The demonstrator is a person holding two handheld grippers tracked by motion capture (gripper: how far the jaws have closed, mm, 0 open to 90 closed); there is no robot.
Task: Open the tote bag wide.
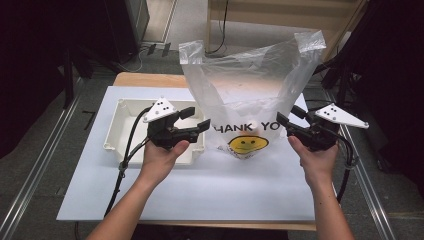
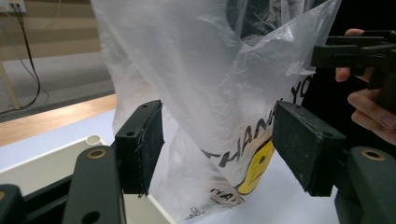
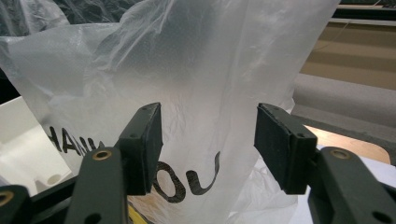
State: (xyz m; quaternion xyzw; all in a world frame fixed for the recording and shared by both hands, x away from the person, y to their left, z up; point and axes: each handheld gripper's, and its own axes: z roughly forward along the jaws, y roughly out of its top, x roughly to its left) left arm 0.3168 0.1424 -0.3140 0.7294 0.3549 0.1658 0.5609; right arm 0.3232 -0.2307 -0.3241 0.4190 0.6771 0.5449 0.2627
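A clear plastic bag (image 1: pixel 250 85) printed "THANK YOU" with a yellow smiley stands upright in the middle of the table, handles up. My left gripper (image 1: pixel 196 119) is open just left of the bag, over the right end of a white tray (image 1: pixel 122 127). My right gripper (image 1: pixel 289 117) is open at the bag's right side. In the left gripper view the bag (image 2: pixel 219 93) stands close ahead of the parted jaws, and the other gripper (image 2: pixel 355 51) shows beyond it. The right gripper view has the bag (image 3: pixel 196 84) close in front of its spread jaws. Neither gripper holds anything.
The white table sheet (image 1: pixel 220 185) lies over a wooden tabletop (image 1: pixel 150 79). The white tray (image 2: pixel 56 161) looks empty. Black stands and cables flank the table on both sides. A wooden bench (image 1: pixel 280 15) stands behind.
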